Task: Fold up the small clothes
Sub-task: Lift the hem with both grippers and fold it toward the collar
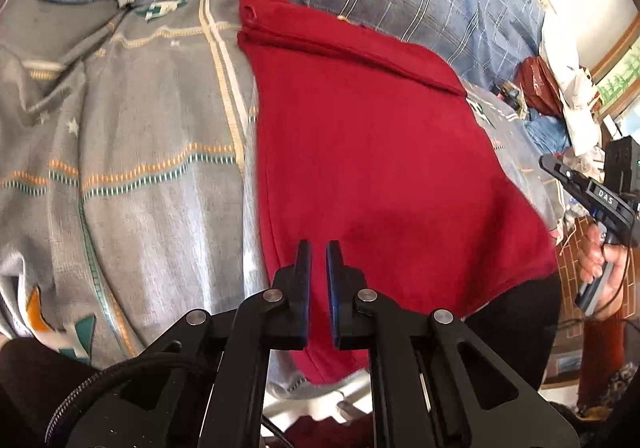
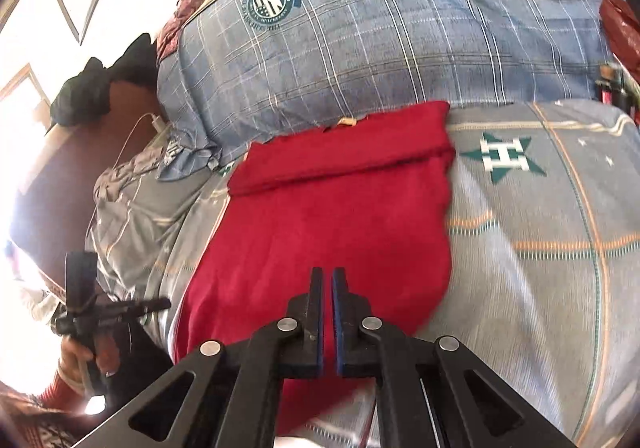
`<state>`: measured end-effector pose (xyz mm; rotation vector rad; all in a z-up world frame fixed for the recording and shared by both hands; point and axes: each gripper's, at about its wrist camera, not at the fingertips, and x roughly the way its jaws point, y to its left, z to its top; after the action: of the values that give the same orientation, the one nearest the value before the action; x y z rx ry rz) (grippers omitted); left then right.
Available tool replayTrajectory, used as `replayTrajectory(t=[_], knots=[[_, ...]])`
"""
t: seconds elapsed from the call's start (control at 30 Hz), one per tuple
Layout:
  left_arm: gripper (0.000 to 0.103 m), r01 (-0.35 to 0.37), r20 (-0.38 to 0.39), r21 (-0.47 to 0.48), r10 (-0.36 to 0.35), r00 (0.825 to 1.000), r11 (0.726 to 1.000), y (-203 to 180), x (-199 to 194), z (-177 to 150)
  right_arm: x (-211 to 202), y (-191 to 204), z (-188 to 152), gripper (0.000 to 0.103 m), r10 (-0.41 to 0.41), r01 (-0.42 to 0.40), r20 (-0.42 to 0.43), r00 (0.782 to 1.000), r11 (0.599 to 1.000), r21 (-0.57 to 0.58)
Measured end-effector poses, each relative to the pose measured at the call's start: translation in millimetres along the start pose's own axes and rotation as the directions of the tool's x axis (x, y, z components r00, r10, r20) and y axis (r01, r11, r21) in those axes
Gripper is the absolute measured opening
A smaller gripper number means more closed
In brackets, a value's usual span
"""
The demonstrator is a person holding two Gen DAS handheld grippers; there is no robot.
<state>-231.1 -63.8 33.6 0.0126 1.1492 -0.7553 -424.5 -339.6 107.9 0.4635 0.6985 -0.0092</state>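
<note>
Red garment (image 1: pixel 380 167) lies flat on the grey patterned bedspread (image 1: pixel 140 127), far edge folded over in a band next to the blue plaid pillow (image 2: pixel 360 27). Left tongs (image 1: pixel 318 252) and right tongs (image 2: pixel 327 280) both hover over its near end, jaws almost closed with a thin gap, apparently gripping nothing, though contact with the cloth is hard to judge.
</note>
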Motion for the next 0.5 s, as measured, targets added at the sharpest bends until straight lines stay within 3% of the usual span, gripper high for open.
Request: replayTrajectory(t=[0.17, 0.27, 0.33, 0.4, 0.5], knots=[[0.007, -0.046, -0.054, 0.002, 0.046, 0.998, 0.999, -1.7, 5.0, -23.4, 7.7, 0.5, -11.6, 0.003, -0.033, 0.032, -0.065, 0.997, 0.999, -0.022], [0.02, -0.088, -0.115, 0.005, 0.088, 0.989, 0.996, -1.5, 16.8, -35.1, 4.8, -14.3, -25.9, 0.006, -0.044, 0.047, -0.116, 0.992, 0.999, 0.026], [0.021, -0.126, -0.13, 0.017, 0.127, 0.983, 0.992, -1.6, 21.5, -43.4, 2.4, -21.5, -36.9, 0.016, -0.073, 0.078, -0.147, 0.986, 0.996, 0.033], [0.025, -0.134, -0.121, 0.014, 0.134, 0.984, 0.991, -1.8, 20.1, -47.0, 0.9, -30.5, -46.7, 0.042, -0.077, 0.089, -0.17, 0.982, 0.994, 0.061], [0.039, -0.115, -0.116, -0.005, 0.113, 0.987, 0.993, -3.8, 21.9, -46.9, -1.5, -38.1, -61.2, 0.048, -0.054, 0.077, -0.196, 0.979, 0.991, 0.112]])
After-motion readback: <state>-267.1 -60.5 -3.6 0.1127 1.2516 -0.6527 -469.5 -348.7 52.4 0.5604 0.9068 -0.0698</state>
